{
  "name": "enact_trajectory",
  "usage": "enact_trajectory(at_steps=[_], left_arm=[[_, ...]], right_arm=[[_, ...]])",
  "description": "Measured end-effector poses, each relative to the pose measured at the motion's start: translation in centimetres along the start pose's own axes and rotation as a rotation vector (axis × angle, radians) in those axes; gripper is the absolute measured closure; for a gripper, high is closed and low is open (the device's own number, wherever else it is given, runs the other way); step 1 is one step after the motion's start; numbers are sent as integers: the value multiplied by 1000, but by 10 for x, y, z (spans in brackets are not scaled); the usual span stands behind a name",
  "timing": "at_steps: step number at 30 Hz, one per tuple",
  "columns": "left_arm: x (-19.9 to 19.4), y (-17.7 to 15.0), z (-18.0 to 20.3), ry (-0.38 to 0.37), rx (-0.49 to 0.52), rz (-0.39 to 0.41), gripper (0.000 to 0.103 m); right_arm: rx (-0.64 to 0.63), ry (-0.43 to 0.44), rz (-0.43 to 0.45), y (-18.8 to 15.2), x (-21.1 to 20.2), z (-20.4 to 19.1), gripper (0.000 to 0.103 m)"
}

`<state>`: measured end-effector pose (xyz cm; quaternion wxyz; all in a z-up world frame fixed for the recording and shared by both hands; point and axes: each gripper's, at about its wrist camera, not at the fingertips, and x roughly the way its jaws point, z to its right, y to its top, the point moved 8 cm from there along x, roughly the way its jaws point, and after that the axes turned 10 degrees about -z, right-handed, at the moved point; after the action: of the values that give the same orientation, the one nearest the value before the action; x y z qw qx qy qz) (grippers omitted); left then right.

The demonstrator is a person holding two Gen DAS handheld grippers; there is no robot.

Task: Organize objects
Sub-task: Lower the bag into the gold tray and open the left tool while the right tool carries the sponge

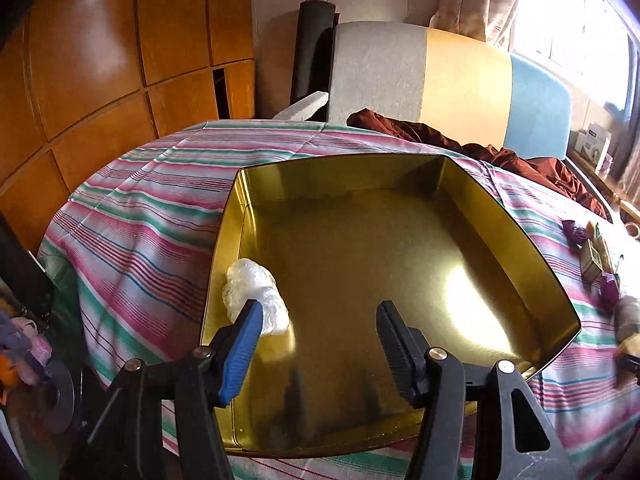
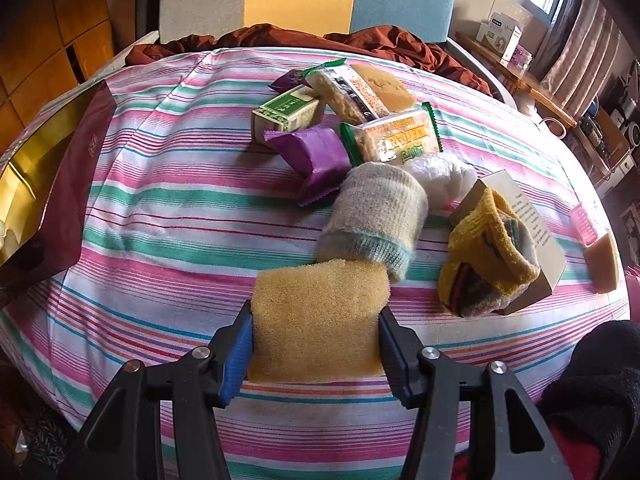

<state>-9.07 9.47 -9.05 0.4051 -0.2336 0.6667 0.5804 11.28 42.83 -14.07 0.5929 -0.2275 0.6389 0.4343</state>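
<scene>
right gripper (image 2: 316,344): my jaws are clamped on a yellow sponge (image 2: 320,320), one jaw on each side edge, so that's my cargo right now. It's soft, so the hold looks decent, but squishy stuff can creep out if I swing hard.

left gripper (image 1: 320,344): jaws spread wide, holding nothing, parked over the near end of the gold tin (image 1: 500,216).

where stuff is: the tin sits on the striped tabletop (image 2: 160,208) off to my left; only thing in it is a crumpled plastic wad (image 1: 256,300) tucked against the left wall, just beside my blue pad. The rest of the pile is ahead of my right gripper: grey rolled sock (image 2: 372,220), yellow sock bundle (image 2: 488,252), purple packet (image 2: 320,160), green box (image 2: 288,114), snack bars (image 2: 396,136).

risk, sock: the sponge's far edge is right at the grey sock, maybe touching, can't tell. Lifting at an angle could drag or roll it into the packets.

risk, collision: my left gripper is sitting right where the sponge probably needs to go. If I bring the right one over without clearing out, we bump.

risk, tin: shiny metal on cloth, looks light. Clipping its rim on the way in would probably shove it around.

risk, wad: flimsy plastic, a nudge from my open jaws could flick it out.
</scene>
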Motion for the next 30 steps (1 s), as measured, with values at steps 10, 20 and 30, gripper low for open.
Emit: enact_trajectory(at_steps=[10, 20, 30], left_arm=[[-15, 1, 10, -29, 7, 21, 43], [-23, 0, 13, -33, 11, 33, 42], [-29, 9, 21, -70, -5, 28, 34]], right_arm=[[-102, -15, 44, 6, -3, -41, 46], [-135, -27, 65, 12, 0, -46, 46], [-202, 6, 124, 25, -9, -68, 46]])
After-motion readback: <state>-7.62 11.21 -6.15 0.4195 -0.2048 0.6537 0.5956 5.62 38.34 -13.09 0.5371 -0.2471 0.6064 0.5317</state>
